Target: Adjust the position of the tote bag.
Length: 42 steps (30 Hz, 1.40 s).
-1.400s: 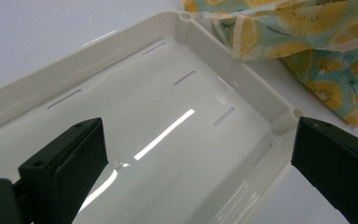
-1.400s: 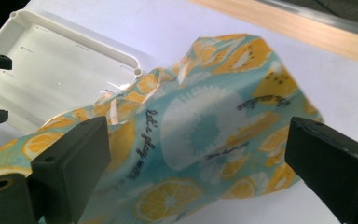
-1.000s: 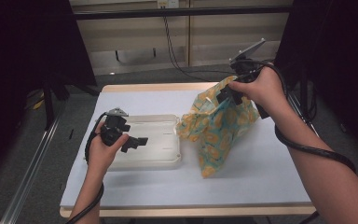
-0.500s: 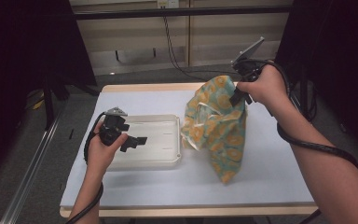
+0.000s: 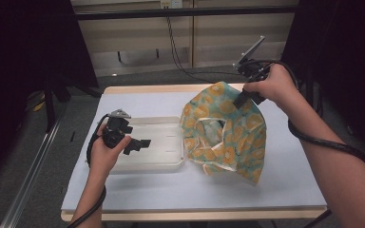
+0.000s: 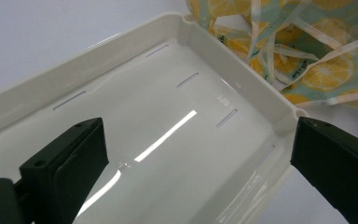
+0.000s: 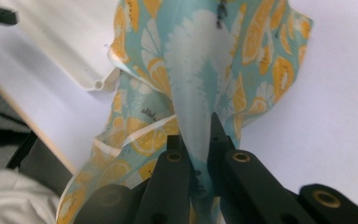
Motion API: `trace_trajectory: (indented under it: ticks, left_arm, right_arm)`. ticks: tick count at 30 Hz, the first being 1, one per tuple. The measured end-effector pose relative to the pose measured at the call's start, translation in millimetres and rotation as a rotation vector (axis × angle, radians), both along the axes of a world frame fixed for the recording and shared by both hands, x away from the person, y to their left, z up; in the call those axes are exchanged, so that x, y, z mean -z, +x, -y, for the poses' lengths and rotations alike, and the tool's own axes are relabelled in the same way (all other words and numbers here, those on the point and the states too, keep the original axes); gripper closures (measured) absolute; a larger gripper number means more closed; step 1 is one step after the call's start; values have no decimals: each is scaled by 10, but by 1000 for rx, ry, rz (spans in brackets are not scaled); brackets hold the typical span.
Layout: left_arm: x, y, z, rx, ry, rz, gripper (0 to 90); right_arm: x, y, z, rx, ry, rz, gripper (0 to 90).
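1. Pale lilac sheeting covers the wood-edged table [image 5: 138, 194], matte and smooth; dark curtains hang at both sides and grey panelled cabinets stand behind.
2. At the left, the left gripper [image 5: 140, 144], black and blocky with a grey three-cornered plate on top, hovers over the shallow white rectangular plastic tray [image 5: 164, 164]. In the left gripper view its jaws stand wide apart with nothing between them, the glossy tray [image 6: 121, 74] floor below showing narrow slots and a bright streak of reflected light.
3. The tray has rounded corners and a raised rim; its right edge touches the cloth.
4. Just right of the tray, the thin turquoise fabric printed with orange citrus slices [image 5: 228, 137] hangs in soft folds, lifted at its top corner, its lower part resting on the table. Cream ribbon-like strips [image 6: 303, 25] show inside it.
5. At the right, the right gripper [image 5: 244, 99] has its jaws pinched tight on the fabric's upper corner; the right gripper view shows the fabric [image 7: 196, 93] squeezed between the black jaws.
6. A black cable [image 5: 323, 142] loops beside the right forearm.
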<state>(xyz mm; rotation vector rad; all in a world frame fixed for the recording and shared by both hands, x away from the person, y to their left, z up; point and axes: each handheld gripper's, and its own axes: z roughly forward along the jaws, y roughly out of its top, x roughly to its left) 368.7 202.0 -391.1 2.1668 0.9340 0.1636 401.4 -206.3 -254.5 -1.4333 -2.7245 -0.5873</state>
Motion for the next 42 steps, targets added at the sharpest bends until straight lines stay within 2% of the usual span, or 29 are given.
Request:
trace_trajectory:
  ticks: [2,3,6,8,9,10,11,12,13,15,18,19,21,24,25,26,27,29,30,31,33,35,36,37,38,39,40,41,42]
  left_arm:
    - [-1,0,-1,0,1,-1,34]
    - [-7,-5,-4,1,3,4,34]
    - [-16,-10,-2,3,-4,1,34]
    - [-26,-8,-9,14,3,-1,34]
    - [-27,-10,-8,12,3,1,34]
    - [-21,-10,-4,9,0,1,34]
    - [-21,-10,-4,9,0,1,34]
    - [-22,-11,-1,9,-1,-1,34]
    - [-24,-16,5,4,0,5,35]
    - [-28,-18,5,0,-3,9,35]
    - [-30,-16,-2,2,1,6,35]
    - [-22,-15,-2,-4,-7,2,35]
    - [-21,-7,-10,3,-5,2,35]
    - [-21,-7,-10,4,-6,4,35]
    - [-25,-11,-10,0,-5,1,35]
    - [-29,-11,-14,2,-8,-1,35]
    - [-25,-9,-18,-4,-10,4,35]
    - [-17,-4,-21,-7,-4,2,35]
    - [-17,-4,-21,-7,-4,2,35]
    - [-6,0,-19,-3,4,-4,35]
    - [0,1,-12,-7,3,-2,35]
    - [0,2,0,1,-2,-12,35]
    - [-11,-5,21,4,0,-9,35]
    - [-9,-8,38,1,-6,1,35]
    - [-9,-8,38,1,-6,1,35]
    - [-15,-5,63,7,-11,-7,35]
    - [-15,-5,63,7,-11,-7,35]
    - [-24,0,79,17,-16,-12,35]
    - [-30,2,108,22,-18,-11,35]
  right_arm:
    - [9,-1,-8,9,8,3,900]
    - [3,-25,-29,79,14,-6,889]
    - [14,-30,-26,99,30,-15,848]
    - [21,-42,-37,92,-3,-1,817]
    - [36,-61,-55,113,7,-11,783]
    - [28,-66,-67,157,-15,-63,787]
    - [35,-70,-83,152,-34,-37,781]
    - [49,-68,-86,141,-52,-28,724]
    - [69,-68,-90,149,-53,-36,672]
    - [105,-61,-99,138,-82,-25,763]
    - [123,-53,-96,136,-62,-26,786]
    - [117,-50,-99,122,-58,-11,870]
    - [110,-49,-96,120,-75,-2,900]
    - [105,-40,-78,68,-71,-3,900]
    - [101,-35,-72,35,-79,10,900]
    - [101,-35,-72,35,-79,10,900]
    - [95,-37,-43,0,-71,12,900]
    - [87,-44,-38,-39,-63,6,900]
    - [87,-44,-38,-39,-63,6,900]
    - [66,-58,-50,-86,-59,-2,900]
    - [53,-67,-56,-101,-50,-12,900]
    - [36,-73,-73,-160,-41,-5,900]
    - [18,-70,-81,-235,-41,11,900]
    - [2,-73,-91,-254,-39,27,900]
    - [-13,-71,-103,-287,-42,18,900]
    - [-29,-73,-125,-310,-40,30,900]
    - [-35,-65,-137,-362,-47,36,900]
    - [-35,-65,-137,-362,-47,36,900]
    - [-43,-50,-147,-396,-44,31,900]
